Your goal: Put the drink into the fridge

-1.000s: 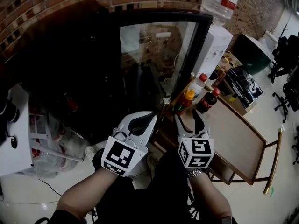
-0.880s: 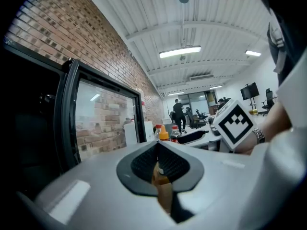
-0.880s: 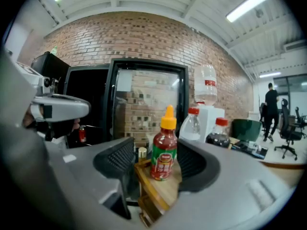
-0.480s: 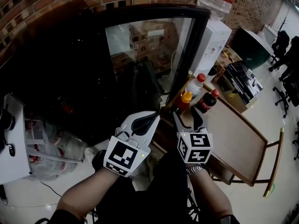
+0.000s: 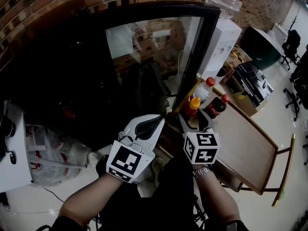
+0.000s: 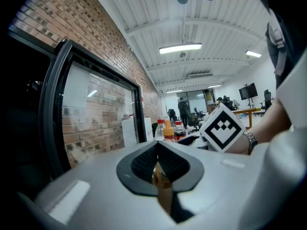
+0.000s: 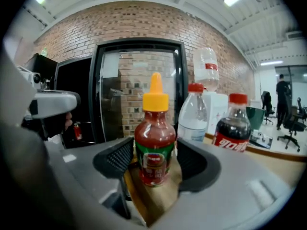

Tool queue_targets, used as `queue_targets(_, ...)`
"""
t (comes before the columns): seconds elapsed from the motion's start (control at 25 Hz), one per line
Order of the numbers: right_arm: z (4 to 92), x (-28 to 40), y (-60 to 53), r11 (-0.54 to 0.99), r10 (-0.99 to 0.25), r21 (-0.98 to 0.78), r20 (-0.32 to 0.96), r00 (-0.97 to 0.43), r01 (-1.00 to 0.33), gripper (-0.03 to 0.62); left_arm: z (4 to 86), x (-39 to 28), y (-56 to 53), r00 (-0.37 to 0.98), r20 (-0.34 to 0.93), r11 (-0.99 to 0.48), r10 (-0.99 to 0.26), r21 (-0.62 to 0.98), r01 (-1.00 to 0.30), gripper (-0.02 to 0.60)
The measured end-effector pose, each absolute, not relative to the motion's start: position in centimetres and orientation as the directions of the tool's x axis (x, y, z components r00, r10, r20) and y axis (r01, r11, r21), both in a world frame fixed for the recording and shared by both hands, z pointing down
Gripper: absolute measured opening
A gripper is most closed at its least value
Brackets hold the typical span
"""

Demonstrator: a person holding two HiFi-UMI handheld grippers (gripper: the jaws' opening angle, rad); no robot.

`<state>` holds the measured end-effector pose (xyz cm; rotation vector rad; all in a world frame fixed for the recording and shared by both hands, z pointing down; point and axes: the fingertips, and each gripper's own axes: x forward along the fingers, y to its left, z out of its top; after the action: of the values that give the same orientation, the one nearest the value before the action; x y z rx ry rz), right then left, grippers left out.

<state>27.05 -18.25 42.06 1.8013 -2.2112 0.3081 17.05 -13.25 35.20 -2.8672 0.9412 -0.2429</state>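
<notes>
Yellow-capped bottle [image 7: 154, 143] between spread right fingers [image 7: 116, 159]

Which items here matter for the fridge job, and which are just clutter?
Job: yellow-capped red bottle, between the jaws of the open right claw; fridge.
Clutter: water bottle, cola bottle (drinks too, but not in the claw), water dispenser, plastic bag.

The right gripper [image 7: 156, 159] has its jaws apart on either side of a red plastic bottle with yellow cap and green label [image 7: 154, 145], upright on the wooden tabletop [image 7: 153, 198]. Farther right stand a clear red-capped water bottle [image 7: 193, 119] and a dark cola bottle [image 7: 232, 126].
</notes>
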Motion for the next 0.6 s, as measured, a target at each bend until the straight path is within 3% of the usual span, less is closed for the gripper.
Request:
queue_targets(0.36, 42.3, 26.9, -18.7, 0.210, -0.919, 0.018, 0.344, -0.191, -0.978, 0.264, 35.7, 16.2, -13.8, 0.783, 0.126, -0.792, -0.609, -0.152, -0.592, 0.005)
queue_targets(0.6, 39.9, 25.7, -17.9, 0.229, -0.937, 0.048, 0.283, -0.207, -0.972, 0.261, 35.6, 14.9, -13.6, 0.769, 0.121, -0.777, -0.628, -0.152, -0.611, 0.005)
